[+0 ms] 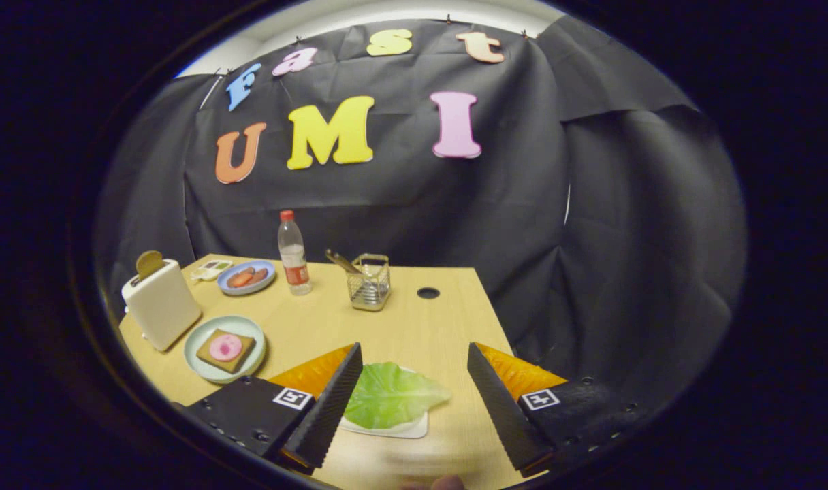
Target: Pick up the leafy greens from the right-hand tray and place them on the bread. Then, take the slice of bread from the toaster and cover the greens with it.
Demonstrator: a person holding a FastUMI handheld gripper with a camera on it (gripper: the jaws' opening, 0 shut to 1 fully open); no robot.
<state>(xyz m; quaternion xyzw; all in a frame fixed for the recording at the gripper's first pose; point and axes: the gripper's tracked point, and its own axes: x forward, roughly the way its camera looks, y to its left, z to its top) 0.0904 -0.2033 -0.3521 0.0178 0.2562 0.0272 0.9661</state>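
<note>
A green leaf lies on a small white tray on the wooden table, between my fingers and nearer the left one. My gripper is open above it, touching nothing. To the left, a slice of bread with a pink round slice on top rests on a pale green plate. Behind that plate stands a white toaster with a brown bread slice sticking up out of its slot.
At the back of the table are a blue plate with reddish food, a clear bottle with a red cap, and a wire holder with utensils. A round cable hole sits near the table's far right edge.
</note>
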